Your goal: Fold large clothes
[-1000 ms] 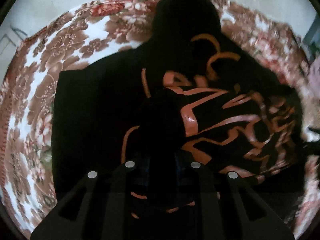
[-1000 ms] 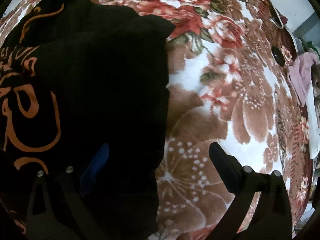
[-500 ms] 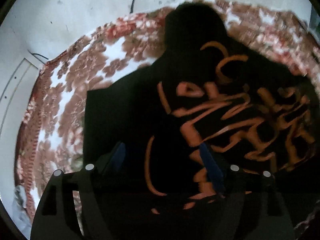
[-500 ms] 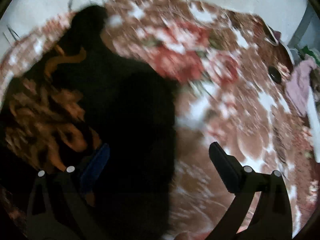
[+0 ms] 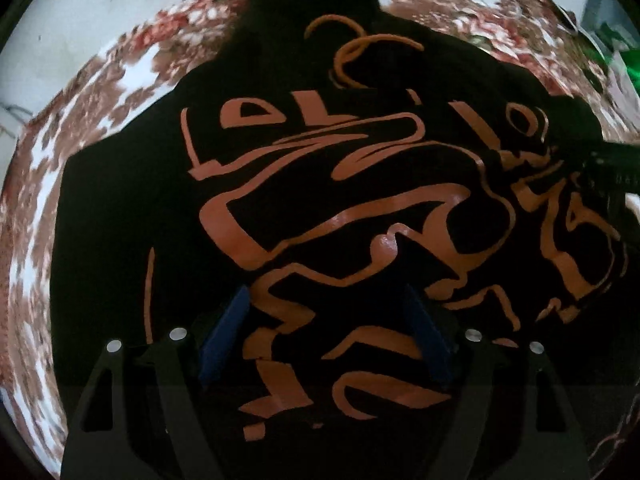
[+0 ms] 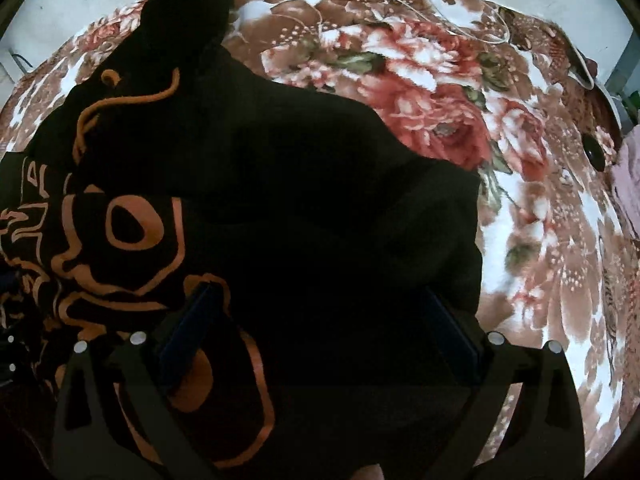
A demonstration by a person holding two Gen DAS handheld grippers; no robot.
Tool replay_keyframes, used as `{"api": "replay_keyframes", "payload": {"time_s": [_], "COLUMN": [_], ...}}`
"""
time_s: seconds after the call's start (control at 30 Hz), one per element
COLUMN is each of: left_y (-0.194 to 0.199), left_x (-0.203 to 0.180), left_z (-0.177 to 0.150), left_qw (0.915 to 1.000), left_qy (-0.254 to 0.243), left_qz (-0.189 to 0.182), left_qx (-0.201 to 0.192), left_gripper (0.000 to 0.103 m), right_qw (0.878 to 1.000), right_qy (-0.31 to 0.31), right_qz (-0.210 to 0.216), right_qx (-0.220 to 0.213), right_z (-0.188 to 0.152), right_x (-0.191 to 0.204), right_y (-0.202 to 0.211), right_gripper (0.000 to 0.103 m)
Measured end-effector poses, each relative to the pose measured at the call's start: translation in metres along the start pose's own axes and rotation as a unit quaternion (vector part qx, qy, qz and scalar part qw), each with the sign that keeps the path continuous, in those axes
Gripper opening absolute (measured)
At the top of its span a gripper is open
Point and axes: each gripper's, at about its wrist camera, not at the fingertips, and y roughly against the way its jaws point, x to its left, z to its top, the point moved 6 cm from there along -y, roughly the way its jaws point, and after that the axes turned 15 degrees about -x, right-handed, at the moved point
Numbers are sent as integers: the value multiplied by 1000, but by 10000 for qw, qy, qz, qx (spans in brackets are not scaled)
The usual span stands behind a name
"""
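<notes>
black hoodie [image 5: 120,208] lies spread on the floral blanket [image 5: 80,92], printed side up, orange lettering [image 5: 360,216] across most of it; hood points away from the cameras, orange drawstring [image 5: 360,46] looped just below the hood; in the right wrist view the hoodie [image 6: 320,208] fills the left and centre, its right side folded in over the body so a straight black edge runs down beside bare blanket [image 6: 540,200]; the lettering [image 6: 132,224] shows only on the left part there.

left gripper [image 5: 326,332] points steeply down over the lower middle of the print, jaws wide apart; blue pads [image 5: 224,340] stand either side of a patch of lettering, nothing pinched between them; the jaws have just been opening, cloth under them but not held.

right gripper [image 6: 320,344] also points down over the hoodie near its folded right edge, jaws apart, blue pads [image 6: 188,332] visible on both sides; black cloth lies below the gap, no grip seen; whether the tips touch the fabric i cannot tell.

a dark gripper body [image 5: 612,168] shows at the right edge of the left wrist view, over the hoodie's right side.

pinkish cloth [image 6: 630,184] lies at the far right edge of the blanket, well apart from the hoodie.
</notes>
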Motion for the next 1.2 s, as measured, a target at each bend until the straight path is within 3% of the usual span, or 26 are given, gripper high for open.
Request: {"api": "replay_keyframes", "payload": {"time_s": [0.1,0.2,0.37,0.53,0.83,1.2], "left_y": [16,40,34,-2,-87,-185], "left_x": [7,25,58,86,106,122], "left_z": [16,49,97,145,213,298], "left_qw": [9997,9978,9952,9928,9954,9939], "left_qy": [137,298,678,1015,804,805], "left_qz": [-89,-74,-35,-92,-75,38], "left_qx": [-176,-588,-699,-637,-515,-758], "left_gripper": [78,88,88,88,88,87], "right_qw": [9998,9981,9966,9948,9946,9934], "right_qy": [-69,-287,-215,-302,235,531], "right_qz": [6,339,479,648,782,679], "right_qx": [-192,-436,-628,-726,-647,-758], "right_z": [15,42,93,141,208,255], "right_x": [-2,4,20,39,78,102], "right_y": [16,29,23,3,-81,-168], "right_gripper": [98,98,98,98,98,97]}}
